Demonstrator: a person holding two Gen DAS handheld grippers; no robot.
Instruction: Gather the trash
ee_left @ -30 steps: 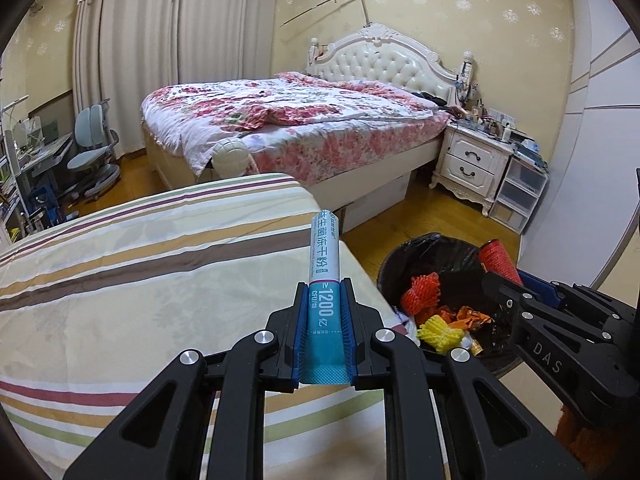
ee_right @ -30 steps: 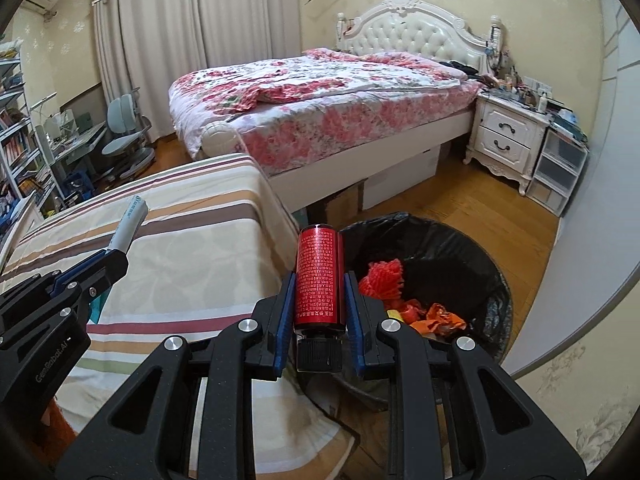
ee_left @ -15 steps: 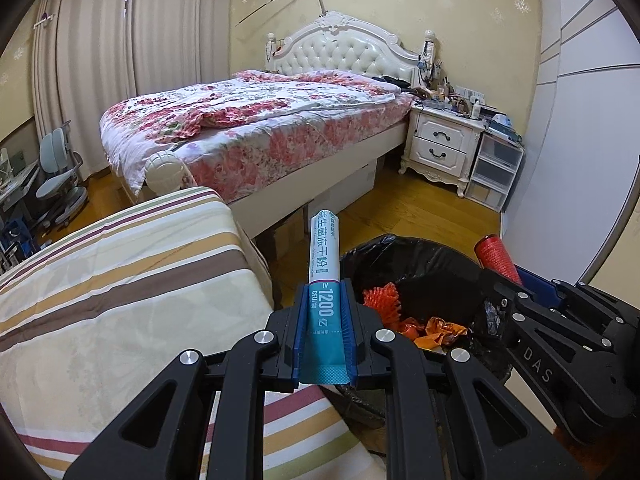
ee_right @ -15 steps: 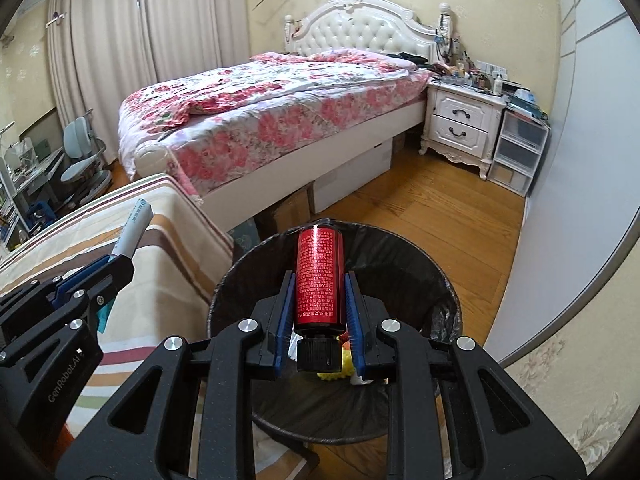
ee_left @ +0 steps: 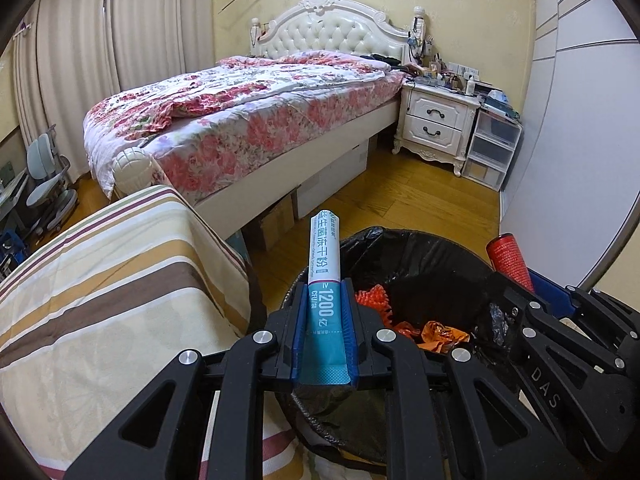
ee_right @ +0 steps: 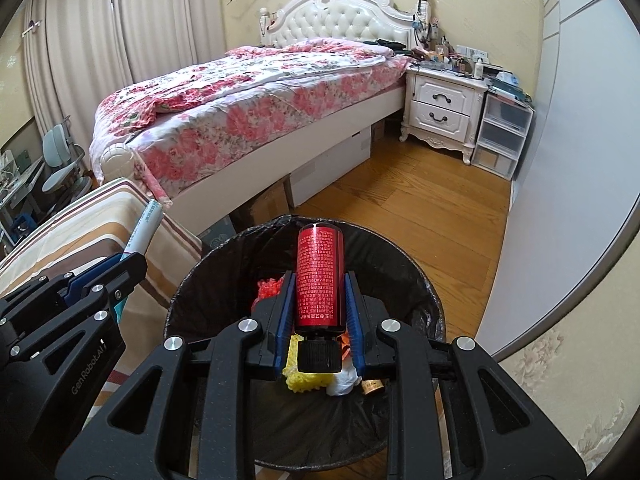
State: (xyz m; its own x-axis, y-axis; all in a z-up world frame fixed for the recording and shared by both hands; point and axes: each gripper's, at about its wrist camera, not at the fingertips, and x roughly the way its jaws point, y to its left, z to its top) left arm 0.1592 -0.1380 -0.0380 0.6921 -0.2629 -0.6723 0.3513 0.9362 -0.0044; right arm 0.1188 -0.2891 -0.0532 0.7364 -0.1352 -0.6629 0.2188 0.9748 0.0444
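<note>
- The left claw (ee_left: 325,322) tips down over the near left edge of the bin. It is squeezed tight on a teal and white tube (ee_left: 324,300), which sticks out past the tips.
- The right claw (ee_right: 319,312) also tips down, right over the open bin. It grips a red bottle (ee_right: 319,280) with its black cap (ee_right: 319,356) toward the camera.
- The black-lined trash bin (ee_right: 424,292) sits just below both claws, with red, orange and yellow scraps (ee_left: 436,330) inside.
- A striped cloth surface (ee_left: 100,280) lies beside the bin, on the left.
- Farther off are the wood floor (ee_right: 420,208), a flowery bed (ee_left: 248,120) and a white nightstand (ee_left: 436,124).
</note>
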